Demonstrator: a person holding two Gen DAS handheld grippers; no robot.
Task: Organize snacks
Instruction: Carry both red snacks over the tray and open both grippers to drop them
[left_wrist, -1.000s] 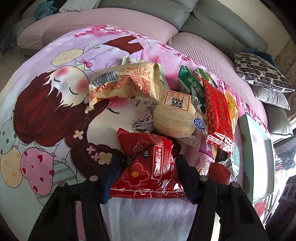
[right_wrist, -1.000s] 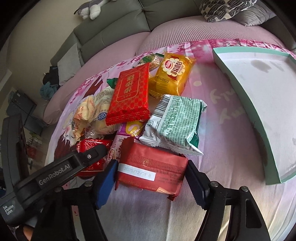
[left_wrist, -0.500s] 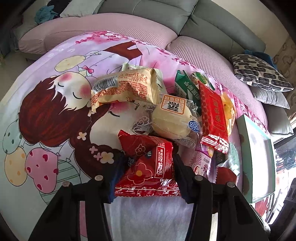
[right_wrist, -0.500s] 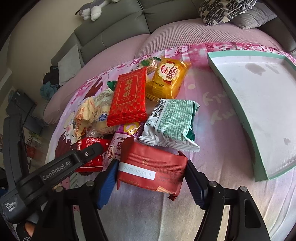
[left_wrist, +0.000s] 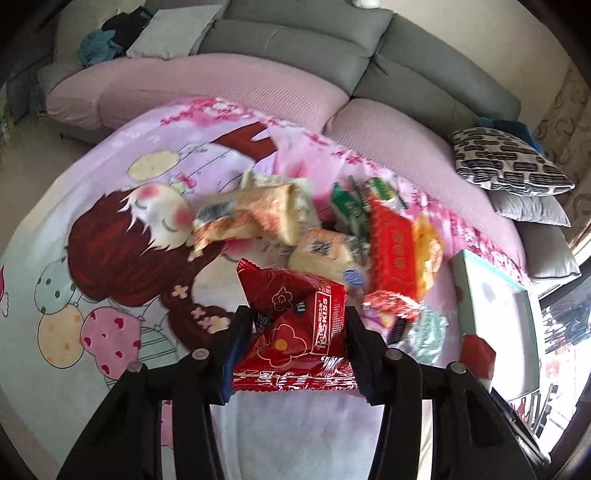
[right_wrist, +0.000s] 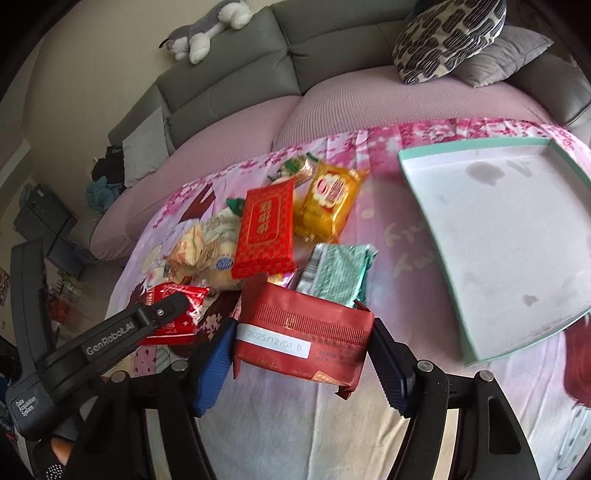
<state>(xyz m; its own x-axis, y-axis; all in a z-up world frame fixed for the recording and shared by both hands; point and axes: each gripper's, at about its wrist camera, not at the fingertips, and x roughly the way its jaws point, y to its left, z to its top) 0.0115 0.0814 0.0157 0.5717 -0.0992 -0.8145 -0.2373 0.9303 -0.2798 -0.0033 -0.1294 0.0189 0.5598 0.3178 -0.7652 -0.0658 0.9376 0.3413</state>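
My left gripper (left_wrist: 293, 325) is shut on a red KISS snack bag (left_wrist: 295, 325) and holds it above the cartoon blanket (left_wrist: 110, 236). My right gripper (right_wrist: 301, 343) is shut on a dark red packet with a date label (right_wrist: 303, 332), lifted off the blanket. The snack pile lies behind: a red flat pack (right_wrist: 266, 229), a yellow pack (right_wrist: 328, 203), a green-white pack (right_wrist: 336, 273) and cream bread packs (left_wrist: 255, 218). The left gripper with its red bag also shows in the right wrist view (right_wrist: 173, 314).
A shallow teal-rimmed white box (right_wrist: 436, 218) lies on the blanket to the right of the pile; it shows in the left wrist view too (left_wrist: 461, 288). A grey sofa (left_wrist: 303, 44) with patterned cushions (right_wrist: 447, 37) curves behind.
Both grippers have risen with their packets, and the snack pile and box look farther away. The red KISS bag and the dark red packet have left the blanket.
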